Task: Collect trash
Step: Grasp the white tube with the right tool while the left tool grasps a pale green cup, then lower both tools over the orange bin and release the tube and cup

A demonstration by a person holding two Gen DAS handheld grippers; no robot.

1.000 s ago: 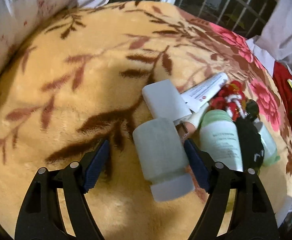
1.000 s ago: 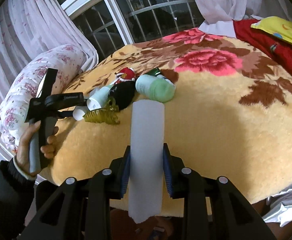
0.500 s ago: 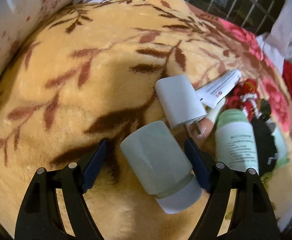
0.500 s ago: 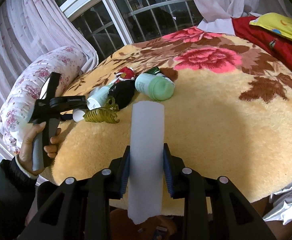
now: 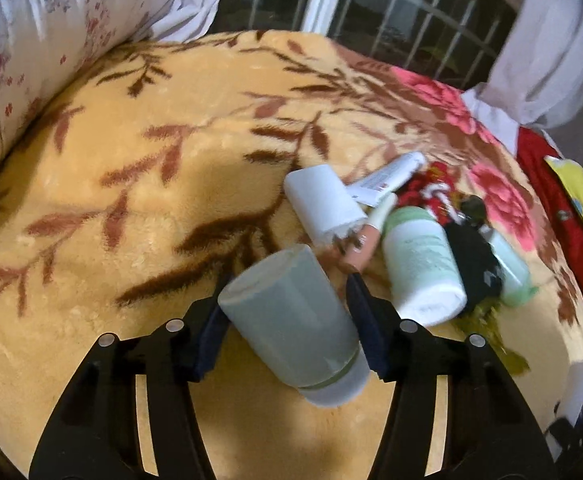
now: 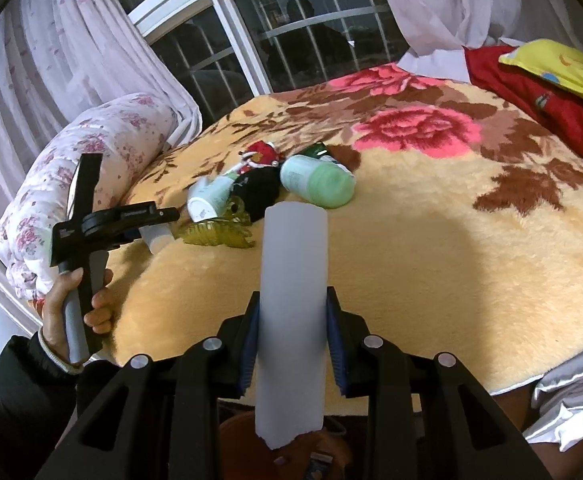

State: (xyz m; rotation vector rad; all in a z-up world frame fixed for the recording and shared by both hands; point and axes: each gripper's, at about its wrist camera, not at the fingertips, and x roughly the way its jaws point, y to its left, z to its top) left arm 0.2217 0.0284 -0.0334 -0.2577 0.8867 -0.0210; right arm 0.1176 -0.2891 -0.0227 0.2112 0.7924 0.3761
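My left gripper [image 5: 287, 300] is shut on a pale grey-green bottle [image 5: 295, 332] with a white cap, held tilted just above the yellow floral blanket [image 5: 131, 208]. Beyond it lie a white tube [image 5: 323, 204], a printed white tube [image 5: 387, 178], a green-white bottle [image 5: 421, 268], a black item [image 5: 473, 268] and a red trinket [image 5: 431, 190]. My right gripper [image 6: 293, 312] is shut on a frosted white tube [image 6: 293, 320], held upright over the bed's near edge. The left gripper [image 6: 147, 216] shows in the right wrist view beside the pile, near a green bottle [image 6: 319, 180] and a yellow-green hair claw [image 6: 219, 232].
A floral pillow [image 6: 91, 156] lies at the bed's left side. Red cloth [image 6: 539, 100] and a yellow pillow [image 6: 563, 68] lie at the far right. A barred window [image 6: 291, 48] and curtains stand behind. An orange bin [image 6: 243, 440] sits below the right gripper.
My left gripper has closed around the grey-green bottle and lifted it, tilting it left. The right gripper with its tube has stayed nearly still.
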